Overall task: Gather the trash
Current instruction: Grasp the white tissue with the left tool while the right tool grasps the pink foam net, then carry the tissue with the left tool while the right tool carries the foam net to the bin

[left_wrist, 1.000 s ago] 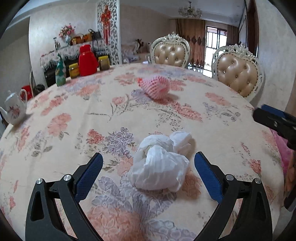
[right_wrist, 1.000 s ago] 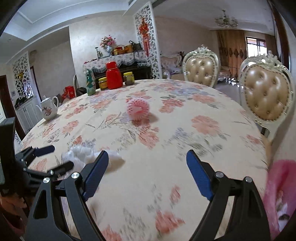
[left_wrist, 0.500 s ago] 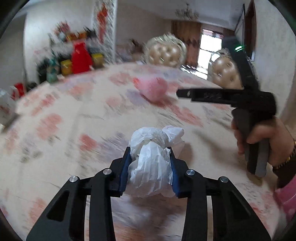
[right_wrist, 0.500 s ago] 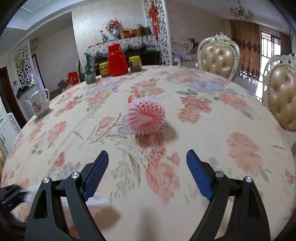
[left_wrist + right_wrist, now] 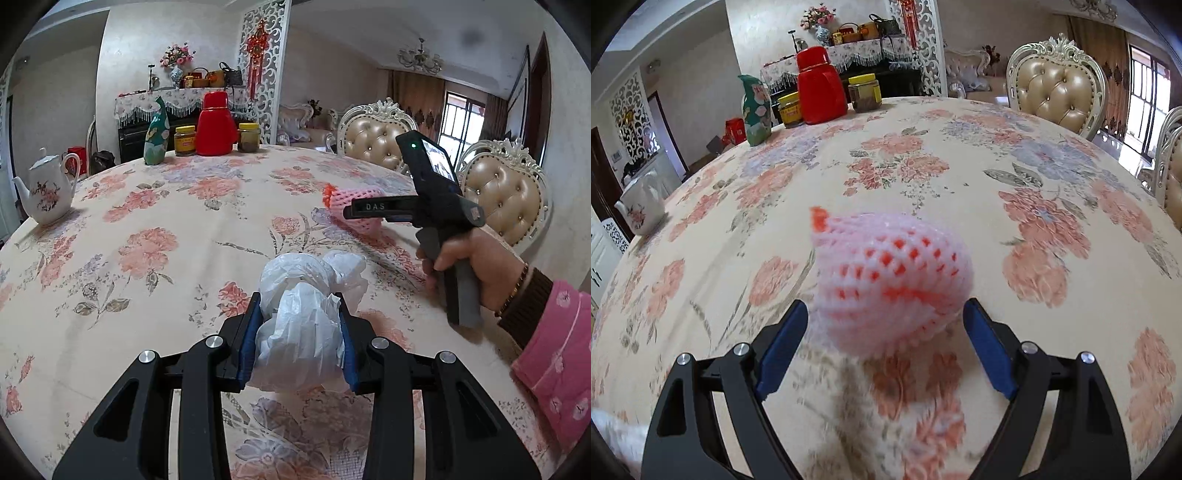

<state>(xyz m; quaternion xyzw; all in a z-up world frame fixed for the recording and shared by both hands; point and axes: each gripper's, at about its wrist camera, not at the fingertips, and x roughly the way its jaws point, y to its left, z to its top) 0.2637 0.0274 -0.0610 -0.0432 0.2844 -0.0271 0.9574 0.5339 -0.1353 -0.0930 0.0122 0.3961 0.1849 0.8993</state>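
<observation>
My left gripper (image 5: 298,325) is shut on a crumpled white plastic bag (image 5: 303,321), just above the flowered tablecloth (image 5: 155,236). A pink foam fruit net (image 5: 890,277) lies on the cloth in the right wrist view, between the blue pads of my open right gripper (image 5: 886,325), which does not touch it. In the left wrist view the net (image 5: 354,206) lies farther back, partly hidden by the right gripper's black body (image 5: 436,206) held in a hand.
A white teapot (image 5: 46,192) stands at the left edge. A green vase (image 5: 157,136), two yellow-lidded jars and a red thermos (image 5: 216,125) stand at the far edge. Two padded chairs (image 5: 509,195) stand beyond the table at right.
My left gripper closed on the white bag and lifted it slightly. My right gripper moved forward across the table until the pink net sits between its open fingers.
</observation>
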